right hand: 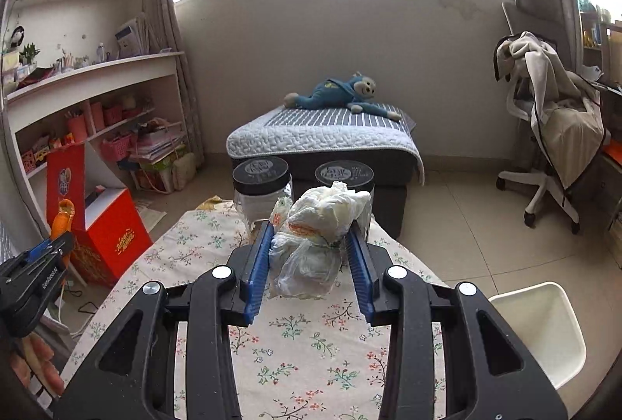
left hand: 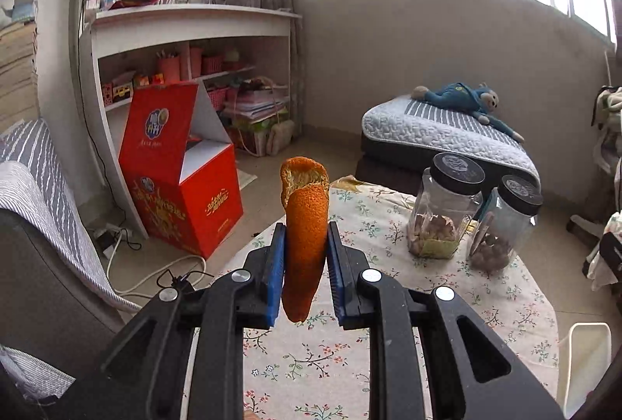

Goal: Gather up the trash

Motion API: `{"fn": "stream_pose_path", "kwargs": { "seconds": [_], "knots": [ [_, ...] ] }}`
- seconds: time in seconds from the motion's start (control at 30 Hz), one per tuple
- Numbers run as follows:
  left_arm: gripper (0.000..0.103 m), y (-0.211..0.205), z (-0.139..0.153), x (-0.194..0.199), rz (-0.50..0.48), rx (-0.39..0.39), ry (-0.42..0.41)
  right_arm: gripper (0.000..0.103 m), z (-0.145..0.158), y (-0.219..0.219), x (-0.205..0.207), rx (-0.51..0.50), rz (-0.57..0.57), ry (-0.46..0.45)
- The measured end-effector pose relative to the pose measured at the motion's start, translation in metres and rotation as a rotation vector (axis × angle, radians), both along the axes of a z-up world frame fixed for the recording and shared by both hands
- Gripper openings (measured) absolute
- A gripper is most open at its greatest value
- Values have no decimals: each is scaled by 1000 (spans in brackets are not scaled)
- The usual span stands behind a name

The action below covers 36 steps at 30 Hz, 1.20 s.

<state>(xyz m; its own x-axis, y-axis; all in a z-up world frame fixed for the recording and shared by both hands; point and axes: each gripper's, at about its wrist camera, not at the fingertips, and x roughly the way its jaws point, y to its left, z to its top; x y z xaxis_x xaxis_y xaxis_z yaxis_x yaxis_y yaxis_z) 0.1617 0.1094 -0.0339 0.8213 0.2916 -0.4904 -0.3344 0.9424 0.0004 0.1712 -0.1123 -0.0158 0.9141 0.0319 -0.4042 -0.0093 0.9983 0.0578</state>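
Note:
My left gripper point(left hand: 306, 231) is shut on a long curl of orange peel point(left hand: 305, 222), held upright above the floral tablecloth point(left hand: 388, 303). In the right wrist view that same gripper point(right hand: 58, 245) shows at the left edge with the orange peel point(right hand: 64, 216) sticking up from it. My right gripper point(right hand: 309, 231) is shut on a crumpled wad of white tissue and plastic wrap point(right hand: 318, 237), lifted above the floral tablecloth point(right hand: 311, 342). A white bin point(right hand: 544, 326) stands on the floor to the right of the table, and its rim point(left hand: 583, 354) also shows in the left wrist view.
Two clear jars with black lids point(left hand: 447, 210) point(left hand: 505, 225) stand at the table's far end. A red open box point(left hand: 182, 179) sits on the floor by the white shelves point(left hand: 186, 31). Beyond are a low mattress with a blue plush monkey point(right hand: 334, 93) and a draped office chair point(right hand: 552, 132).

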Motion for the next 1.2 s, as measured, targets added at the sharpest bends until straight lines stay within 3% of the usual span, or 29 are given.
{"fn": "stream_pose_path", "kwargs": {
  "seconds": [0.2,0.5,1.2],
  "knots": [
    [22,-22,14,-14,-33,47,-67,36,4,-4,-4,-18,-35,-51],
    [21,-44,24,-22,-72,43,-128,36,3,-16,-8,-33,-70,-60],
    [21,-109,24,-29,-209,53,-132,36,6,-52,-24,-66,-145,-62]
  ]
}}
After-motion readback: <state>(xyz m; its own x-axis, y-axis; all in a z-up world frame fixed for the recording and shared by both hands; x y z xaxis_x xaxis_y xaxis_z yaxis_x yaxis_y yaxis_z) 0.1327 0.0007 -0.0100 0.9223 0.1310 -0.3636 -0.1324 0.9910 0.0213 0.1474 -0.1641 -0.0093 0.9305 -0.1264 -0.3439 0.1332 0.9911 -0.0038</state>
